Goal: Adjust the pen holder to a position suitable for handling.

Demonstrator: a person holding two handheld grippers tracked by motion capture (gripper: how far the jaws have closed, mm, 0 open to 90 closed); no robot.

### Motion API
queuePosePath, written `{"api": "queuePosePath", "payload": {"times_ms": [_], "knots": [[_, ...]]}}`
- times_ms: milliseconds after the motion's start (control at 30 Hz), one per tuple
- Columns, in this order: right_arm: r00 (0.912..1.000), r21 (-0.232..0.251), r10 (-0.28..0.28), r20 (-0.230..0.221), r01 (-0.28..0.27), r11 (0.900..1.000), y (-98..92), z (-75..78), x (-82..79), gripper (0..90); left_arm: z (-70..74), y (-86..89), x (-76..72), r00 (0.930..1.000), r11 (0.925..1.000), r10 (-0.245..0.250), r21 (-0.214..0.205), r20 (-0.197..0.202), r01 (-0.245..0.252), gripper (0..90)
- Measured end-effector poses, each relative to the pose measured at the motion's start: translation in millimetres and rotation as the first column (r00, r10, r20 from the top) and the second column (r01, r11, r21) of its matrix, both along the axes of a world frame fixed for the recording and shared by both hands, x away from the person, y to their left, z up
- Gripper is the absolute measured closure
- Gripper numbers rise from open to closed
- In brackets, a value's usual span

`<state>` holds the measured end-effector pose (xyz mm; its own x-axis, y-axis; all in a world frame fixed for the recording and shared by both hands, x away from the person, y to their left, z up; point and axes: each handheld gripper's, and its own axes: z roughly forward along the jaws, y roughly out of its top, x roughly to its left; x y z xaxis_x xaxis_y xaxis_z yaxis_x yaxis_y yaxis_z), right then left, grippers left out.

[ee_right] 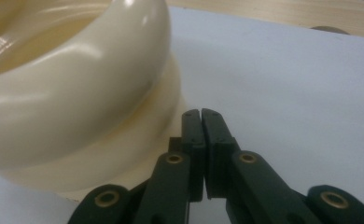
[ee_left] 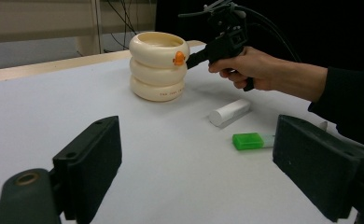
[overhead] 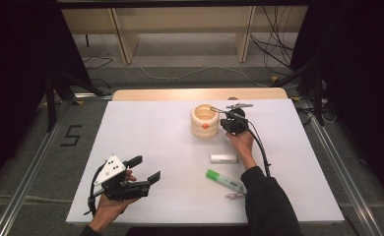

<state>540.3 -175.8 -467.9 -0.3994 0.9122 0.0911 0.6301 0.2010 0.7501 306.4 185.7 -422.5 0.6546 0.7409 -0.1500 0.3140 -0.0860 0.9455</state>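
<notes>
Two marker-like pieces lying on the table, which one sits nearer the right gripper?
The white cylinder: it lies just below the right gripper, beside the wrist. The green-capped marker lies further toward the person, next to the sleeve.

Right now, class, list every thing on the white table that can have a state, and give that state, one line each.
Cream ribbed plastic holder: upright, open-topped.
Green highlighter pen: lying flat, capped.
White plastic cylinder: lying on its side.
Left tool: open, holding nothing.
Right tool: shut, holding nothing, beside the holder.

Black two-jaw left gripper (overhead: 148, 170) with dotted grey plate, brass pivots, black cable, dark sleeve (overhead: 271, 204)
</notes>
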Motion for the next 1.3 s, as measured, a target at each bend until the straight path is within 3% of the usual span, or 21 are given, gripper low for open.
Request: {"api": "queuePosePath", "payload": {"times_ms": [133,267,600,767,900,1033,1067,1100,1300], "knots": [[0.9993,-0.013,-0.037,-0.004,0.037,0.9992,-14.1,8.5,-4.1,82.5,-0.1,-0.2,-0.1,1.0000,1.0000,-0.002,0.005,0.000,0.002,15.1],[0.9995,-0.007,-0.030,0.013,0.030,0.9995,-28.4,18.7,-12.4,75.4,-0.1,-0.3,-0.1,1.0000,1.0000,-0.001,0.004,0.000,0.001,15.2],[0.9991,0.021,0.040,0.011,-0.040,0.9990,-49.7,39.6,-34.9,55.8,-0.8,-0.6,0.5,1.0000,0.9999,0.000,0.010,-0.004,0.000,15.2],[0.9945,0.003,0.103,0.022,-0.103,0.9947,-51.4,47.0,-48.6,46.6,-0.9,-0.5,0.6,1.0000,1.0000,0.003,0.005,-0.005,-0.003,15.1],[0.9805,0.008,0.195,0.021,-0.195,0.9807,-50.8,49.0,-59.6,40.2,-1.0,-0.3,0.7,1.0000,1.0000,0.002,0.009,-0.004,-0.002,15.2],[0.9597,-0.010,0.281,0.010,-0.281,0.9598,-47.3,52.6,-70.3,36.6,-1.1,-0.4,0.9,1.0000,0.9999,0.002,0.010,-0.005,-0.002,15.1],[0.9510,-0.017,0.309,0.011,-0.309,0.9509,-44.6,54.9,-75.2,36.0,-1.1,-0.5,0.9,1.0000,0.9999,0.002,0.010,-0.004,-0.002,15.1],[0.9510,-0.017,0.309,0.011,-0.309,0.9509,-44.6,54.9,-75.2,36.0,-1.1,-0.6,0.9,1.0000,0.9999,0.001,0.010,-0.005,-0.001,15.1],[0.9246,-0.041,0.380,-0.021,-0.381,0.9237,-34.4,55.1,-82.4,30.4,-0.8,-0.6,0.7,1.0000,0.9999,-0.004,0.011,-0.004,0.004,15.2]]}}
